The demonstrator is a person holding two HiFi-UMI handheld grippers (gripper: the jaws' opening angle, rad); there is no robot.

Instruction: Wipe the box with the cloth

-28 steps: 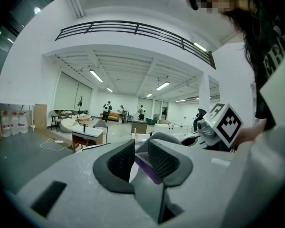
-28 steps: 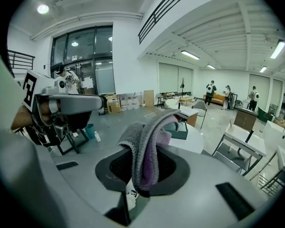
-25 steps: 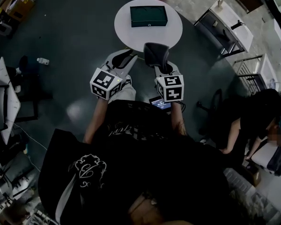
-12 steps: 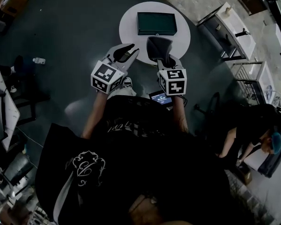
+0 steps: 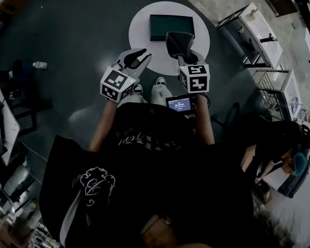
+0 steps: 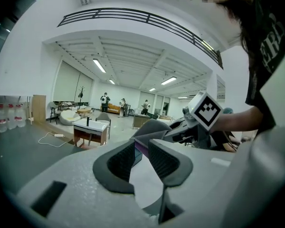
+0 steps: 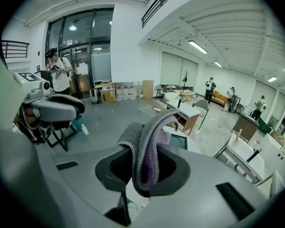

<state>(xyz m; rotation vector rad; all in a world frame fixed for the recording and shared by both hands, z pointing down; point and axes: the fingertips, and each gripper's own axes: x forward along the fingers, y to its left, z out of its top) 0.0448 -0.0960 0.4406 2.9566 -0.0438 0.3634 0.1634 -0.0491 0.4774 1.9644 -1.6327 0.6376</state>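
Has carried the right gripper (image 7: 143, 171) up the frame over the last half second, so that the grey cloth (image 5: 177, 39) now overlaps the lower right edge of the box (image 5: 164, 25) in the head view instead of hanging short of it. Pinches that cloth between the right jaws, folded over and draped out past the tips. Leaves the left gripper (image 6: 141, 152) much where it was, at centre left of the head view just off the lower left rim of the round white table (image 5: 142, 35), jaws spread with nothing between them. Reads as an approach nearly finished, with wiping not yet visibly begun; cannot tell from above whether the cloth already touches the lid. Finds the box, dark green and flat, in the upper middle of the frame, on the far half of the table. Lies with its long axis across the frame, left to right, barely tilted, one long side turned toward the person. Calls, probably, for strokes along that axis, with the free left gripper on hand to steady the box.
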